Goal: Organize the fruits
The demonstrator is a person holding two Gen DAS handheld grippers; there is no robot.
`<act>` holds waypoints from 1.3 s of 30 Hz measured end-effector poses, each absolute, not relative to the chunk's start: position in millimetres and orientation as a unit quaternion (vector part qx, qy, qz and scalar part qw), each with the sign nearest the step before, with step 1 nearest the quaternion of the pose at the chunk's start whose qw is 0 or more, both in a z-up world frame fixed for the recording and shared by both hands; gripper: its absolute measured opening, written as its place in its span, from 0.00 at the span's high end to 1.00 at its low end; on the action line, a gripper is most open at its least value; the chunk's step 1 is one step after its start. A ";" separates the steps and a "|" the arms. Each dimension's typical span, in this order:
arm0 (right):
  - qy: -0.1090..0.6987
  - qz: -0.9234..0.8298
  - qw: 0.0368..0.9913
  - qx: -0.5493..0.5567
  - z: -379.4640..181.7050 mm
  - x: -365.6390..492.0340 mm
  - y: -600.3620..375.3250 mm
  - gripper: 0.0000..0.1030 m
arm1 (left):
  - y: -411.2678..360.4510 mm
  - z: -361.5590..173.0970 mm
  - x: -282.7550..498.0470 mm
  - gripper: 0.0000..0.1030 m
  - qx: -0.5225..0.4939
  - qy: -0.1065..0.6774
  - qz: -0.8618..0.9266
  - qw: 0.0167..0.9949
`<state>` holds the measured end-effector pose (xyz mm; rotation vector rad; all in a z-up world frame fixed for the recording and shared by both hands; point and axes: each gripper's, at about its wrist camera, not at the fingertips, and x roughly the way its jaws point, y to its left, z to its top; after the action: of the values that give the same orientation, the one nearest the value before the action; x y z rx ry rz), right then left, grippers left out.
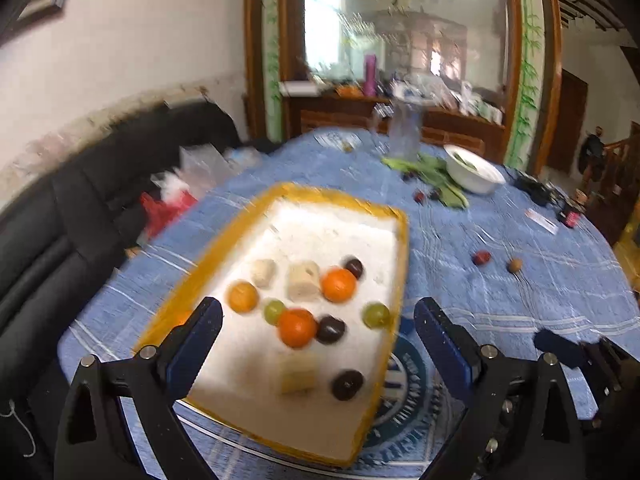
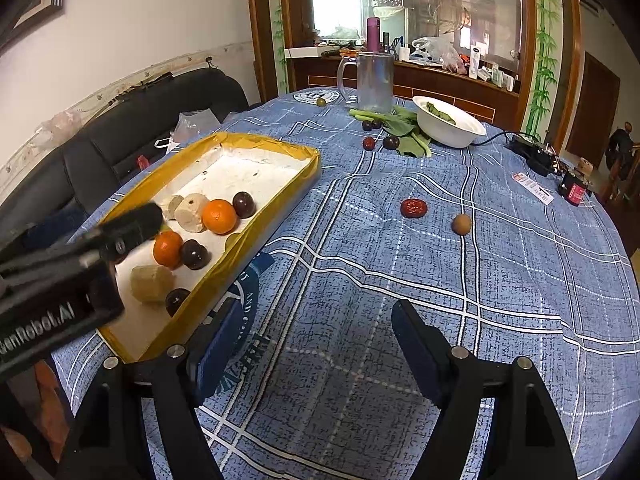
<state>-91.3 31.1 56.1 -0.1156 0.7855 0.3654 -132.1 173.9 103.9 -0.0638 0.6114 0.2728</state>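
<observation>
Tray (image 2: 280, 152): yellow rim, white floor. Tablecloth (image 2: 400, 280): blue, white check lines. Red fruit (image 2: 413, 208) at tray's three o'clock; tan fruit (image 2: 461, 224) beyond. Bowl (image 2: 448, 126): white.

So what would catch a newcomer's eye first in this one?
The yellow-rimmed tray on the blue plaid tablecloth, holding bright oranges, dark plums and green grapes. Then the stray red fruit and brown one, loose on the cloth to the tray's right. Behind them sits a white bowl on leafy greens.
</observation>
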 end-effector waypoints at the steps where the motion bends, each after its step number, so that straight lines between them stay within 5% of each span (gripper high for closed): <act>1: 0.377 0.177 0.907 -0.058 57.1 -93.5 32.4 0.21 | 173.4 108.1 -136.4 0.07 -0.022 0.284 0.151 0.947; 8: 0.357 0.181 0.914 -0.068 65.5 -109.4 37.3 0.18 | 173.9 144.8 -188.1 0.00 -0.020 0.129 0.235 0.963; 22: 0.327 0.187 0.923 -0.079 83.7 -139.1 42.9 0.15 | 198.3 135.3 -188.7 0.00 -0.117 0.229 0.158 0.953; 39: 0.341 0.190 0.916 -0.091 74.5 -135.4 57.3 0.15 | 199.5 117.2 -179.3 0.00 -0.104 0.276 0.155 0.943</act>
<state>-135.4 57.3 74.5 -0.1878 0.7013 0.3919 -179.3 199.5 117.2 -0.2128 0.5638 0.3169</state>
